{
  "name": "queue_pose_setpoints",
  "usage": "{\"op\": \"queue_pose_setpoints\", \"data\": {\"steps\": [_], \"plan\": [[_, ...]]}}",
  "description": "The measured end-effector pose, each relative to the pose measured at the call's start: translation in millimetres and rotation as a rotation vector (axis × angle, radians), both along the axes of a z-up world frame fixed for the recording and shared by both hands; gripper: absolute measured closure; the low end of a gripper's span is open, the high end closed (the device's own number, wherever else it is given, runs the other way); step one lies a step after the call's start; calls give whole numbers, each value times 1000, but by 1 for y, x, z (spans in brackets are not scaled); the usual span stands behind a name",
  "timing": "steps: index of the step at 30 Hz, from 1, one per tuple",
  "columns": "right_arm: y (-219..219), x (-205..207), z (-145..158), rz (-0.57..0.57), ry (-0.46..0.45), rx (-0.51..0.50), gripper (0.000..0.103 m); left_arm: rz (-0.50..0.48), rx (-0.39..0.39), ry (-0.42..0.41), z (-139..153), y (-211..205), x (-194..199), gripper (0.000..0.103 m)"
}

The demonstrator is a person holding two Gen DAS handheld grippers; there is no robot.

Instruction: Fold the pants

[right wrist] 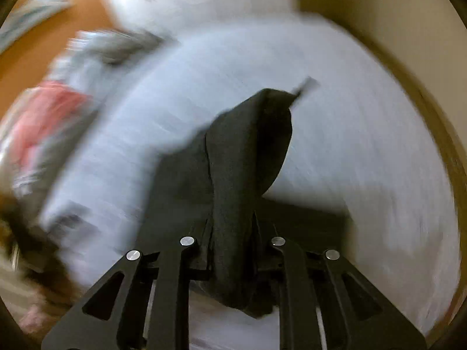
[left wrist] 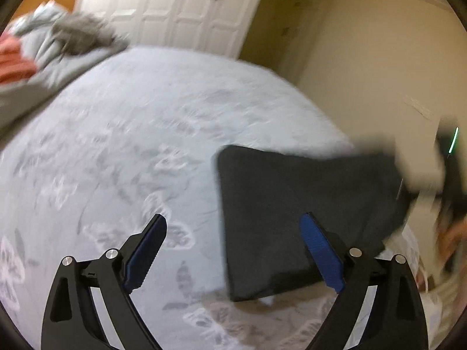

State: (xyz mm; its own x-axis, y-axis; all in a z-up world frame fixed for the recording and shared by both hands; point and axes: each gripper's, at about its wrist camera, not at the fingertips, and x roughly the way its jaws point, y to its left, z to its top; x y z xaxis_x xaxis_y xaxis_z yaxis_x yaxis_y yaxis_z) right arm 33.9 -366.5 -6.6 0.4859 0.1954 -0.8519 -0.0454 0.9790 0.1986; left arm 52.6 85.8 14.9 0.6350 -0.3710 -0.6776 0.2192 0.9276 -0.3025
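Pants (left wrist: 306,218) dark, folded to compact slab, near right corner of bed (left wrist: 146,122). My right gripper (right wrist: 230,233) pinches bunched fold, lifting it. My left gripper (left wrist: 233,250) wide apart, empty. Folding looks nearly done; final placement left.

The pants (left wrist: 306,218) lie folded flat on the bed (left wrist: 146,145), near its right edge and close to the near edge. A heap of clothes (left wrist: 58,43) sits on the bed's far left corner, well apart from the pants. Behind the bed stands a wardrobe (left wrist: 181,8); a wall (left wrist: 364,58) runs along the bed's right side. In the right wrist view, a fold of the pants rises up between the right claw's (right wrist: 233,233) fingers, above the bed.
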Motion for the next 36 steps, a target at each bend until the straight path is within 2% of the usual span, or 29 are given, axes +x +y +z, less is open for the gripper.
{"op": "queue_pose_setpoints", "data": {"steps": [1,2,3,5,6,8,9,10,13,14,15,16,17,18,19,20,21,22,24,27,29,30,31,32,33,34,35,36], "plan": [[-16,4,-43,-49,104,-35,86,12,-1,32,-5,1,4,12],[-27,4,-71,-87,173,-40,82,18,-6,56,-10,1,7,12],[-43,-1,-90,-121,157,62,79,22,-18,86,-15,1,10,12],[-58,-4,-82,-144,150,170,76,23,-25,120,-23,-1,13,12],[-63,-4,-75,-145,136,177,74,22,-23,132,-27,-4,14,12],[-70,-6,-60,-165,81,139,56,17,-44,163,-34,-7,18,12],[-79,-8,-55,-188,46,117,40,12,-81,202,-41,-9,22,12],[-85,-7,-51,-202,27,117,32,7,-113,236,-48,-10,27,12],[-92,-1,-55,-193,34,151,30,-7,-235,374,-74,-18,43,12],[-94,2,-59,-182,43,155,26,-7,-257,403,-81,-21,47,12],[-93,1,-70,-169,59,152,17,-4,-266,427,-88,-24,50,12],[-91,3,-80,-171,96,138,15,4,-261,434,-95,-28,54,12],[-89,9,-91,-176,156,122,15,8,-251,417,-97,-31,55,12],[-83,13,-99,-159,179,134,15,-9,-241,367,-95,-36,56,16],[-81,15,-102,-151,174,144,24,-47,-234,344,-95,-43,57,24],[-79,18,-104,-140,164,143,34,-98,-215,348,-97,-50,60,69],[-75,20,-103,-105,148,157,57,-110,-205,356,-98,-51,62,90],[-72,21,-99,-78,139,186,70,-115,-229,352,-95,-48,62,92],[-63,17,-80,-54,88,192,75,-110,-292,315,-77,-36,61,96],[-44,5,-35,46,-52,287,76,-110,-340,227,-34,-7,44,97],[-30,-2,-16,99,-117,324,68,-69,-296,210,-24,18,32,94],[-23,0,-20,102,-97,304,47,-23,-238,250,-30,32,28,84],[-18,3,-28,93,-61,242,26,20,-205,297,-39,42,32,78],[-10,7,-43,46,-12,79,27,107,-170,346,-49,58,32,76],[-5,8,-51,14,11,-54,37,180,-149,348,-54,70,31,78],[0,8,-55,-19,15,-197,43,207,-140,323,-52,78,29,78],[8,5,-53,-36,-23,-331,43,214,-129,292,-48,82,26,75],[13,2,-46,-24,-58,-326,48,216,-102,243,-39,84,21,65]]}}
